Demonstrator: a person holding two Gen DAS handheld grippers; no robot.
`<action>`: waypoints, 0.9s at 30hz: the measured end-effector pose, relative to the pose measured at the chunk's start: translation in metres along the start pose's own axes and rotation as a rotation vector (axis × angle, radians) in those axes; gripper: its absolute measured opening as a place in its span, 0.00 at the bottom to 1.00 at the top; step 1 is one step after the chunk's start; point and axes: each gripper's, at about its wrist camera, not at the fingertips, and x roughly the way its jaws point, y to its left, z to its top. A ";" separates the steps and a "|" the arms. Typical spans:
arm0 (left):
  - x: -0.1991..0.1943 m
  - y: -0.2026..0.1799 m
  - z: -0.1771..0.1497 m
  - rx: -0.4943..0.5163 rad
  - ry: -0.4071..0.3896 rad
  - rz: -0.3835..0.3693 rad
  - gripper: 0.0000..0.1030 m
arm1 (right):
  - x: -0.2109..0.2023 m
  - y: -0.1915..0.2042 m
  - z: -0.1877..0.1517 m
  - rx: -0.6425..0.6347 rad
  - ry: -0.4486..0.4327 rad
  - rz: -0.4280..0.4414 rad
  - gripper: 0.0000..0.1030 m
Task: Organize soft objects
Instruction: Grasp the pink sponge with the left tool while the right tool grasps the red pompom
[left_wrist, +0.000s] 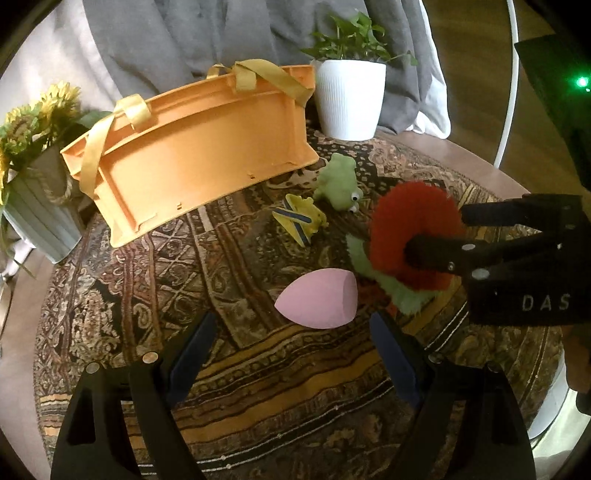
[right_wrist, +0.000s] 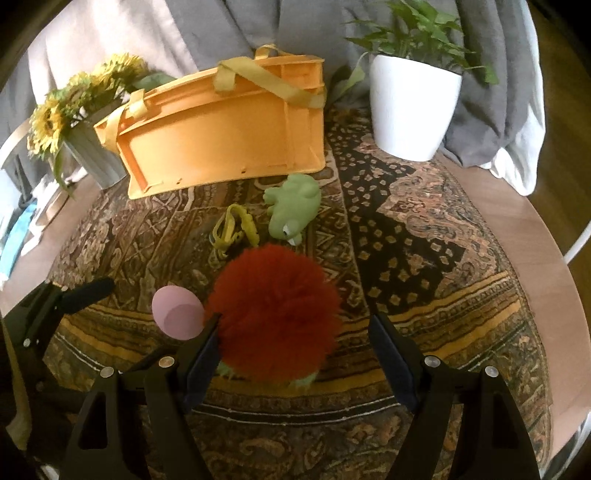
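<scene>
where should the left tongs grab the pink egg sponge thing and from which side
Grip the pink sponge across its fat middle, coming down from above and the near side. It lies on its side on the patterned cloth, pointed end left, flat cut end right, so the open left tongs can likely straddle its rounded flanks.

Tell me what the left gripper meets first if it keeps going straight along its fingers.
Most likely the pink egg-shaped sponge: it lies just ahead of the open left gripper, centred between the fingers, on the patterned cloth. Depth is hard to judge.
</scene>
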 end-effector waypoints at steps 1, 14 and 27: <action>0.002 0.000 0.000 0.000 0.000 -0.002 0.83 | 0.002 0.001 0.001 -0.003 0.003 0.004 0.76; 0.021 0.010 0.009 -0.079 0.000 -0.062 0.66 | 0.013 -0.001 0.009 0.008 -0.015 0.063 0.70; 0.029 0.005 0.009 -0.171 0.044 -0.128 0.44 | 0.018 -0.004 0.009 0.021 0.019 0.133 0.40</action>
